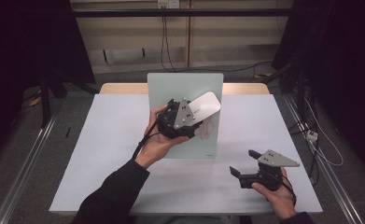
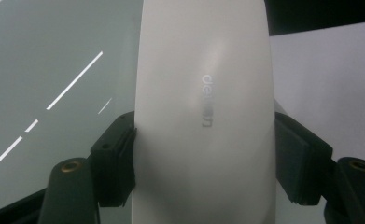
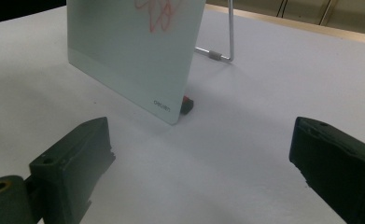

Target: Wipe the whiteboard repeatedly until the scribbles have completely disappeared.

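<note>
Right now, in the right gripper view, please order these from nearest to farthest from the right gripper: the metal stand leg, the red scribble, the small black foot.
1. Small black foot, at the board's lower corner.
2. Metal stand leg, behind the board.
3. Red scribble, high on the board; its order with the leg is too close to call.
</note>
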A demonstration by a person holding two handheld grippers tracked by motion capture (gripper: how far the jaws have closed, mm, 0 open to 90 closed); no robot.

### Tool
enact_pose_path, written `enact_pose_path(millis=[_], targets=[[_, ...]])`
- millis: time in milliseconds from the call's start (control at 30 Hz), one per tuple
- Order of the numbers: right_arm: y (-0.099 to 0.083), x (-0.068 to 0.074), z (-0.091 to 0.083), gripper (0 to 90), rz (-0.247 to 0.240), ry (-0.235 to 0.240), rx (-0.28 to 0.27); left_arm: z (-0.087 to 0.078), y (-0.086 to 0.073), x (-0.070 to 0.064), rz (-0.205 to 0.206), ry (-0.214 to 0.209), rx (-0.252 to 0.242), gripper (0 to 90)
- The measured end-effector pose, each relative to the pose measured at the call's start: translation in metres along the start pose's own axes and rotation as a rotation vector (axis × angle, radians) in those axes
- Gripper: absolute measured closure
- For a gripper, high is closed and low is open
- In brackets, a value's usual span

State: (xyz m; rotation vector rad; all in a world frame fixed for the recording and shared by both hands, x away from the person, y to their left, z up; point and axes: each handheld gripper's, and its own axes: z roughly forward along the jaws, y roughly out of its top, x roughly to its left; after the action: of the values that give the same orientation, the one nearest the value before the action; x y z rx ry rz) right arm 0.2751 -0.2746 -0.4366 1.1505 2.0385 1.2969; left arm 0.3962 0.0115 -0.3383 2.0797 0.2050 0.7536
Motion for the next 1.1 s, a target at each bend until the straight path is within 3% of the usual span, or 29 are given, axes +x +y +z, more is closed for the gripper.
enact_pose_path(millis=[100, 167, 233, 367, 667, 733, 800, 867, 1100], targets=[[0.0, 0.0, 0.0, 5.3, -0.001, 0.001, -0.001, 0.005, -0.01, -0.016, -0.006, -0.028, 0.031, 31.2], [0.0, 0.0, 0.001, 5.2, 0.002, 0.001, 0.004, 0.008, -0.014, -0.023, 0.012, -0.043, 0.046, 31.2], [0.0, 0.0, 0.001, 5.2, 0.002, 0.002, 0.005, 0.01, -0.016, -0.027, -0.001, -0.054, 0.046, 31.2], [0.0, 0.0, 0.001, 5.2, 0.0, 0.004, 0.005, 0.008, -0.009, -0.02, 0.004, -0.056, 0.053, 31.2], [0.0, -0.001, 0.001, 5.2, 0.0, 0.004, 0.003, 0.0, 0.018, 0.012, -0.029, 0.024, -0.008, 31.1], [0.0, -0.001, 0.001, 5.2, -0.001, 0.005, 0.002, -0.001, 0.02, 0.015, -0.046, 0.03, -0.023, 31.2], [0.0, -0.001, 0.0, 5.2, -0.001, 0.005, 0.002, -0.001, 0.018, 0.014, -0.037, 0.037, -0.02, 31.2], [0.0, -0.001, 0.0, 5.2, -0.001, 0.004, 0.0, 0.0, 0.015, 0.01, -0.042, 0.015, 0.0, 31.2], [0.0, 0.0, 0.001, 5.2, 0.0, 0.005, 0.004, 0.01, -0.005, -0.016, -0.001, -0.084, 0.071, 31.2]])
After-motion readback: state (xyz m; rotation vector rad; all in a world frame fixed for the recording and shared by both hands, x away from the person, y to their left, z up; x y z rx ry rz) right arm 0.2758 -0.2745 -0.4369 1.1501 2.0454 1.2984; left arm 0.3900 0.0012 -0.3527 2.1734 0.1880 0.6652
